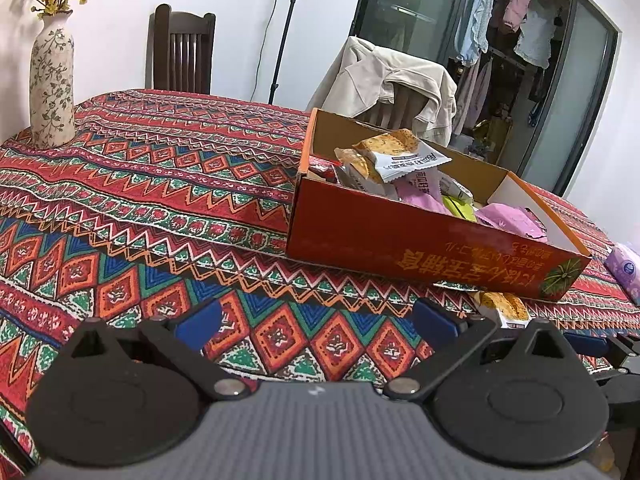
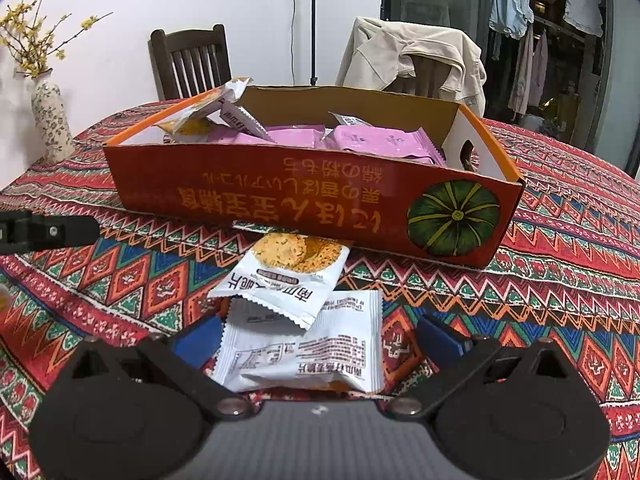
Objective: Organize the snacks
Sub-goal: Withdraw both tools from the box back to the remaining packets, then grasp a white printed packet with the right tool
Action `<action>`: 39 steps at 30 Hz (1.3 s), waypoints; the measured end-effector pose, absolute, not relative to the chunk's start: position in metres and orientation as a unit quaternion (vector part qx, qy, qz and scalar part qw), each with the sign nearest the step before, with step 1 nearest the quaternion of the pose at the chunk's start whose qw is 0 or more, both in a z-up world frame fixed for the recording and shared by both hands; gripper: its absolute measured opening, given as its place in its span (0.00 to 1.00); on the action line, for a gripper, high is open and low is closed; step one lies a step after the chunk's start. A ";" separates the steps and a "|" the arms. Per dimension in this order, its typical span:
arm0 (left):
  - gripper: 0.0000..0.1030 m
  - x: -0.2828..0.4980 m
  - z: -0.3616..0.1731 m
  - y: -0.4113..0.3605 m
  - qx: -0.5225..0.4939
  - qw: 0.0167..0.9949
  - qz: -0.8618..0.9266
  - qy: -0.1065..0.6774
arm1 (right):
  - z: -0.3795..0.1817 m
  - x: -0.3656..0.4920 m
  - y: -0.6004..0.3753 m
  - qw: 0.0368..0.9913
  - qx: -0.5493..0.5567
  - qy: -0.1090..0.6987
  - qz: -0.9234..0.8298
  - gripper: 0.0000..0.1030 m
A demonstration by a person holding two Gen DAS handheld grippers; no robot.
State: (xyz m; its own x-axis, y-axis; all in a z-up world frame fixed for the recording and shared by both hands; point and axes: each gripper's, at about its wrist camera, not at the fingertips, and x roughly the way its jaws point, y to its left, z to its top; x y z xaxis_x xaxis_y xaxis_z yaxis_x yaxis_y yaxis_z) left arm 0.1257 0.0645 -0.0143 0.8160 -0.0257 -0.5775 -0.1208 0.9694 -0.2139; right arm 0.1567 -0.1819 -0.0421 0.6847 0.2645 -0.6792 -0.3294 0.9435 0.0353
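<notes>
Left wrist: left gripper (image 1: 318, 322) jaws apart, empty, red cardboard snack box (image 1: 420, 240) far right | Right wrist: right gripper (image 2: 320, 334) jaws apart around two white cracker packets (image 2: 298, 320) near box, seemingly untouched | Step: gathering strays; next: clamp one, lift into box.

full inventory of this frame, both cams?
box: 1, red-orange, on table centre
purple packets: several, in box
white-orange packets in box: a few, at its left end
loose packets: 2, white-orange, on cloth before box, overlapping
tablecloth: 1, red patterned
vase: 1, floral white, yellow sprigs, table's far left
chairs: 2, dark wood, behind table; one draped with a beige jacket
tissue pack: 1, lilac, right of box
left gripper: open, empty
right gripper: open, around nearer loose packet
</notes>
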 end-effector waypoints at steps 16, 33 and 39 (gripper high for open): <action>1.00 0.125 -0.015 0.067 -0.130 0.944 0.032 0.301 | -0.036 0.127 -0.193 0.921 -0.045 0.342 0.184 0.69; 1.00 0.120 -0.010 0.060 -0.109 0.948 0.056 0.294 | -0.023 0.103 -0.224 0.931 -0.022 0.315 0.185 0.27; 1.00 0.115 -0.008 0.055 -0.106 0.946 0.056 0.300 | -0.019 0.103 -0.241 0.937 -0.010 0.301 0.175 0.22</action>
State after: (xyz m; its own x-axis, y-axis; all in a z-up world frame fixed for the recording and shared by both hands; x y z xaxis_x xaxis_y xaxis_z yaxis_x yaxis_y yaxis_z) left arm 0.1148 0.0548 -0.0083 0.8136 0.0421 -0.5800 -0.1691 0.9714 -0.1667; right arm 0.1032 -0.2411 -0.0192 0.7571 0.3221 -0.5684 -0.3336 0.9387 0.0875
